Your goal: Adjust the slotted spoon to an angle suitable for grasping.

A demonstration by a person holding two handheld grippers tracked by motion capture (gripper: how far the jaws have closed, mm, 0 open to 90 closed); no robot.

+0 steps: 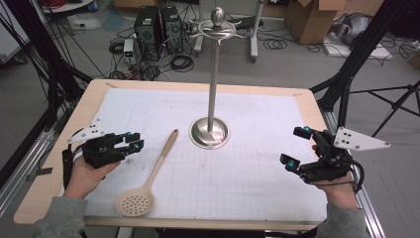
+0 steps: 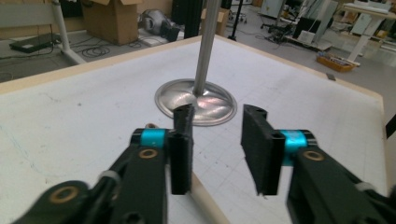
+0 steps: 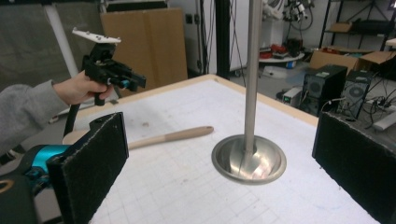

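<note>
High view: showed white gridded desk point(image 1: 257, 183), wood-edged; cables at twelve o'clock. Left hand-held gripper point(image 1: 132, 142) released beside skimmer point(image 1: 148, 181); right hand-held gripper point(image 1: 296, 147) released wide.

Steel stand point(image 1: 210, 130) on gridded mat point(image 1: 257, 173)

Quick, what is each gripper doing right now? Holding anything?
Left gripper: jaws partly open, holding nothing; the slotted spoon handle lies below them.
Right gripper: wide open, empty.

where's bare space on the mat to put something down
Free: the mat between the stand's base and the right gripper, and the far strip behind the base. Crowded: the near left, where the slotted spoon lies by the left gripper.
</note>
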